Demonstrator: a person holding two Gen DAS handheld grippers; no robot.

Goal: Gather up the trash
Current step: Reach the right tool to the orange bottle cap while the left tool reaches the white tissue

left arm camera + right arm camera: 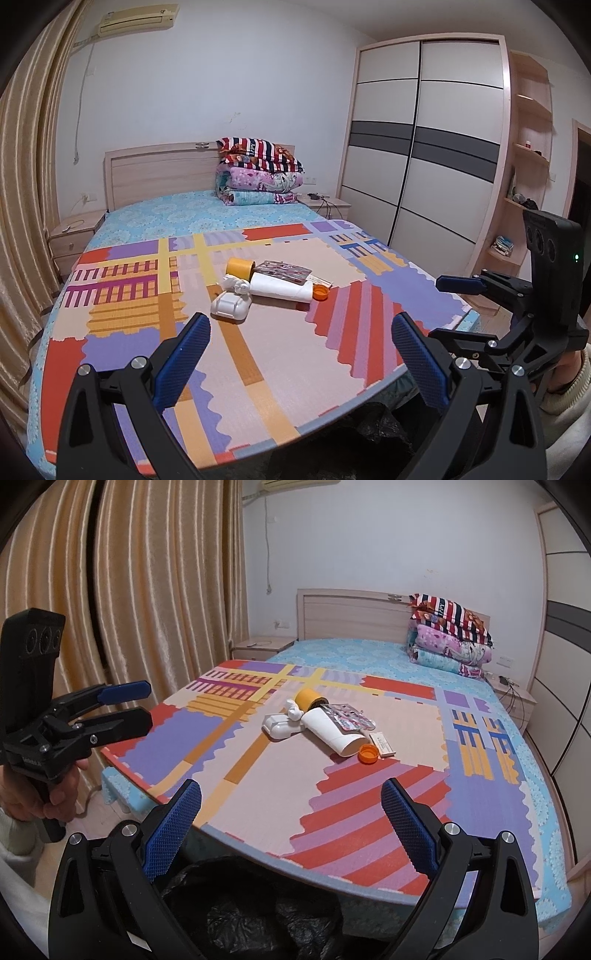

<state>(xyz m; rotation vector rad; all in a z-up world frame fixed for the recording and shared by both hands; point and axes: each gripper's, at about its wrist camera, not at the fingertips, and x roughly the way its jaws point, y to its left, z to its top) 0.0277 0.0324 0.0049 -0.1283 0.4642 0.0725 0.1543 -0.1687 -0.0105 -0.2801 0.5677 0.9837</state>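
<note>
A small heap of trash lies mid-mat on the bed: a white tube (pixel 280 290) (pixel 328 727), a loose orange cap (pixel 320 294) (pixel 368 755), a yellow-orange cup (pixel 240 266) on its side, a white plastic box (pixel 231 308) (pixel 279 726), crumpled white paper (pixel 236 283), a foil blister pack (pixel 284 275) (pixel 349 716) and a small carton (pixel 382 744). My left gripper (pixel 301 332) hovers open over the mat's near edge, short of the heap. My right gripper (pixel 291 797) is open too, above a black trash bag (pixel 258 904). Neither holds anything.
The colourful foam mat (pixel 288 369) covers the bed's foot end. Folded quilts (pixel 258 173) are stacked by the headboard. Curtains (pixel 129 590) hang on the left and a wardrobe (pixel 424 147) stands on the right. A hand (pixel 55 797) holds the left gripper's handle.
</note>
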